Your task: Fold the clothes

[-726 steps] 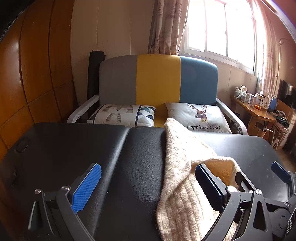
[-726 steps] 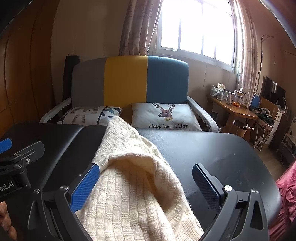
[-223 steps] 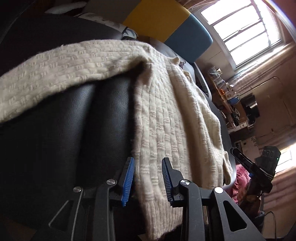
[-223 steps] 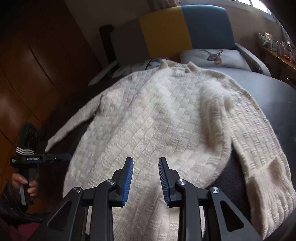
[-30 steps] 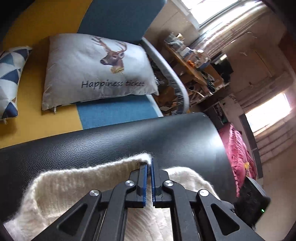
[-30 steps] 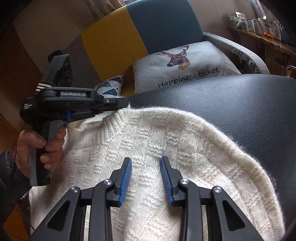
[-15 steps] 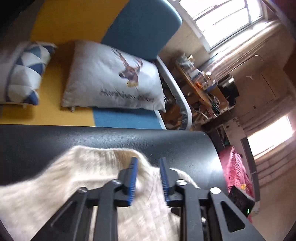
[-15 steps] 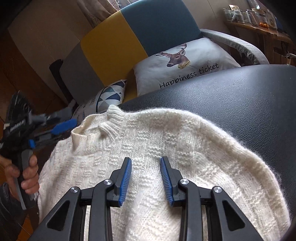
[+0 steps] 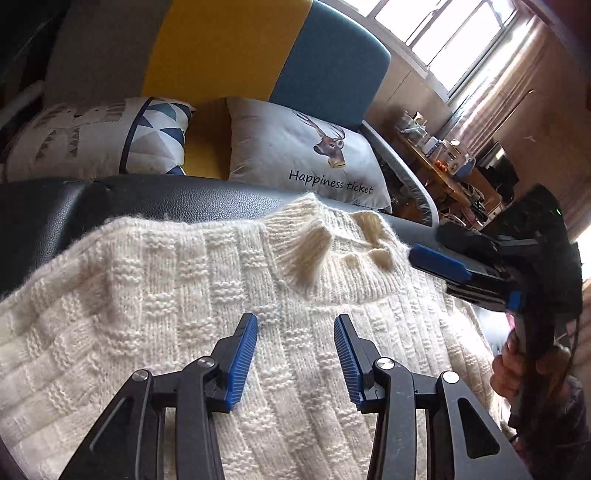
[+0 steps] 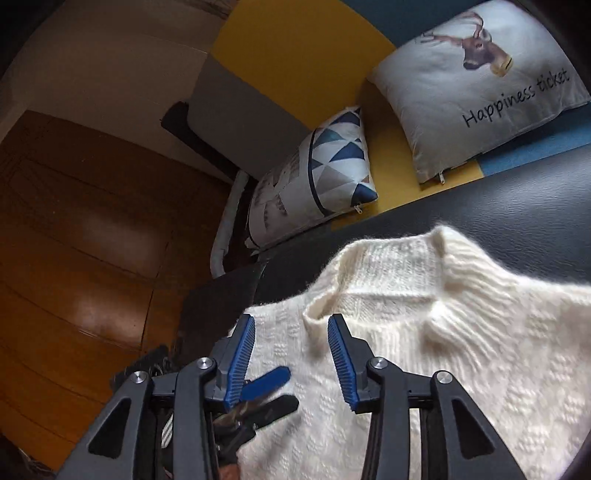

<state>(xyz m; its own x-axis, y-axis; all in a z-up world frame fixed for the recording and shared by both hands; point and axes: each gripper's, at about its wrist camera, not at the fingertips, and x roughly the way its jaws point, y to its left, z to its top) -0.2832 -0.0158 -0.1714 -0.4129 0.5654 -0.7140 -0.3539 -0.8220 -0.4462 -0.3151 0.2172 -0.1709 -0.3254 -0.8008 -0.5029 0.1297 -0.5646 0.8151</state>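
Looking past our two grippers, we see a black leather table (image 9: 192,201) with a soft, bumpy skin. Behind it stands a sofa (image 9: 221,48) with a grey part, a yellow part and a blue part. Two cushions lie on the sofa seat. One is the deer cushion (image 9: 303,155), which has the words "Happiness ticket" on it. Next to it is the triangle cushion (image 9: 96,140), with blue and grey triangles. A bright window (image 9: 443,26) is up behind the sofa, and a wooden side table (image 9: 439,166) full of little jars stands by the wall. From the right wrist view we see brown wooden wall panels (image 10: 81,229) on the far side.

Our cream knit sweater (image 9: 177,295) lies spread on the black table and fills most of it. It is thick and fluffy, with a pattern of little knitted blocks. Its ribbed collar (image 9: 306,247) sits near the far edge of the table and stands up a bit in a soft fold.

Our left gripper (image 9: 295,328) hangs over the sweater just below the collar. Its blue fingers have just been opening, they stand apart, and they grip nothing. Our right gripper (image 10: 291,332) points at the collar edge. Its fingers have just been opening too, and they grasp nothing; a bit of the collar shows in the gap. In the left wrist view a hand (image 9: 517,365) holds the right gripper over the sweater's right side.
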